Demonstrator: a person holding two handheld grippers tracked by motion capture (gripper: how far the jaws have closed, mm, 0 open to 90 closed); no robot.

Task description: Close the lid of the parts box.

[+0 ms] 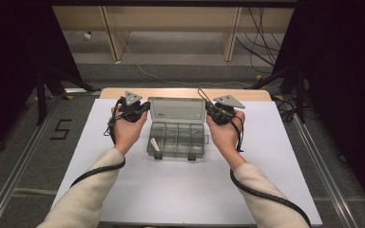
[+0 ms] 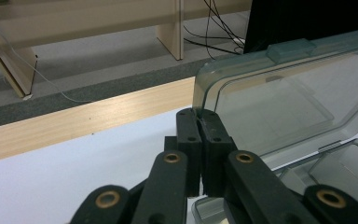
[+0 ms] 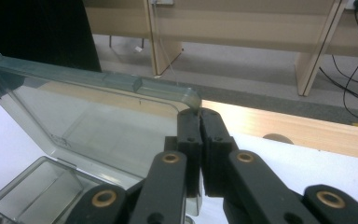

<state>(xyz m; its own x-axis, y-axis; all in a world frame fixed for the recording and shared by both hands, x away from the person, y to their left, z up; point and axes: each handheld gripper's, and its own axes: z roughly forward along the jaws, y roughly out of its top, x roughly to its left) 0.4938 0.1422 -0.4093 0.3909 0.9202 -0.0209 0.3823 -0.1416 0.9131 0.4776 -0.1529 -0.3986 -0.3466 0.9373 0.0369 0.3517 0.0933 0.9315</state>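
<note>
Nearest the camera in the high view, 2 forearms in cream sleeves come up from the bottom edge, a ribbed black cable trailing along each. They rest over a white sheet [image 1: 138, 190] that covers the table [image 1: 180, 93], whose pale wooden edge shows along the far side.

Between the hands stands a clear, smoke-tinted compartment box [image 1: 177, 140], open, its base split into several small cells. A small pale object [image 1: 155, 144] lies in the leftmost cell; what it is cannot be told.

The box's lid [image 1: 177, 109] stands raised and tilts away from the person, hinged at the far side of the base. The left gripper [image 1: 145, 107] sits at the lid's upper left corner and the right gripper [image 1: 208, 107] at its upper right corner, each carrying a grey 3-cornered plate on top.

In the left gripper view the 2 black jaws are pressed together, with the corner of the lid [image 2: 289, 88] meeting their tips [image 2: 199, 114]; the rim appears pinched between them, though the contact is too fine to make out clearly. The right gripper view mirrors this: jaws closed at the tips [image 3: 199, 114] right under the rounded corner of the lid [image 3: 98, 116].

Farther off, beyond the table, lie grey carpet, pale wooden furniture legs [image 1: 231, 33] and loose black cables [image 1: 261, 42] on the floor. A mark shaped like a 5 [image 1: 61, 129] sits on the floor to the left.
</note>
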